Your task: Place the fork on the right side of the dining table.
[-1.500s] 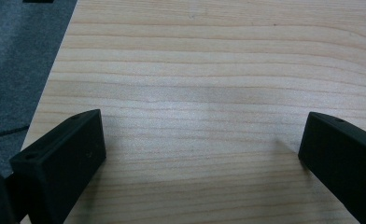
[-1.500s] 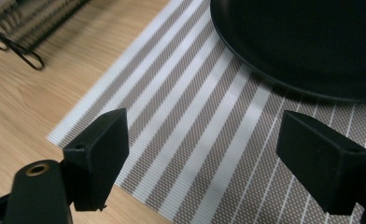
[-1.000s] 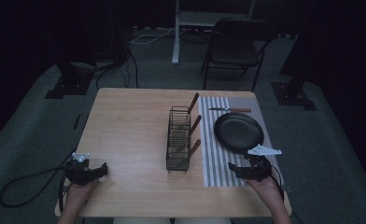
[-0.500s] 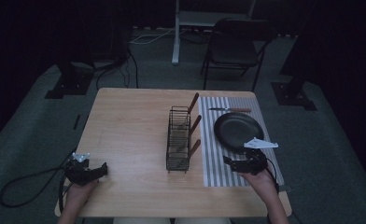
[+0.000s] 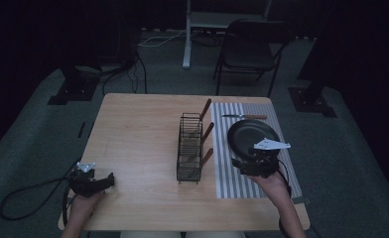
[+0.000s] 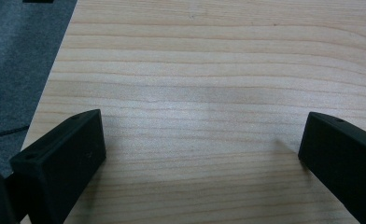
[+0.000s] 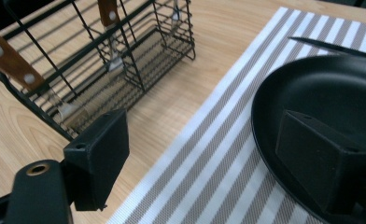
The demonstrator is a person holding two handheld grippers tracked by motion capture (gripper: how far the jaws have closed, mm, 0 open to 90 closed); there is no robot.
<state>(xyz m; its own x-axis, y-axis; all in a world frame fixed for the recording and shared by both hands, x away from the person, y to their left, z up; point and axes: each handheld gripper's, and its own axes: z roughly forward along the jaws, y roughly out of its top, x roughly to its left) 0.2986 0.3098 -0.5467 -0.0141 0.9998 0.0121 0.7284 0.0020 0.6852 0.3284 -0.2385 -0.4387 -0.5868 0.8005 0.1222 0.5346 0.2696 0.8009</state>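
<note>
Rack (image 5: pixel 190 148): utensil heads hidden behind its wire.
Right gripper (image 5: pixel 238 164): jaws spread, over the pan's (image 5: pixel 252 137) near rim.
Left gripper (image 5: pixel 109 179): jaws spread, far left of rack, near table (image 5: pixel 138 129) edge.

You won't find any readable text, label, brand, number or sign here: nothing legible on the bench (image 5: pixel 143 134), the striped mat (image 5: pixel 242 186), the black pan (image 5: pixel 249 136) or the wire rack (image 5: pixel 189 148).

Pale wood-grain table (image 5: pixel 138 129); grey-and-white striped mat (image 7: pixel 228 158); black plate (image 7: pixel 330 93) at 3 o'clock; black wire rack (image 5: pixel 189 148), brown-handled utensils (image 5: pixel 206 108); black jaws.
</note>
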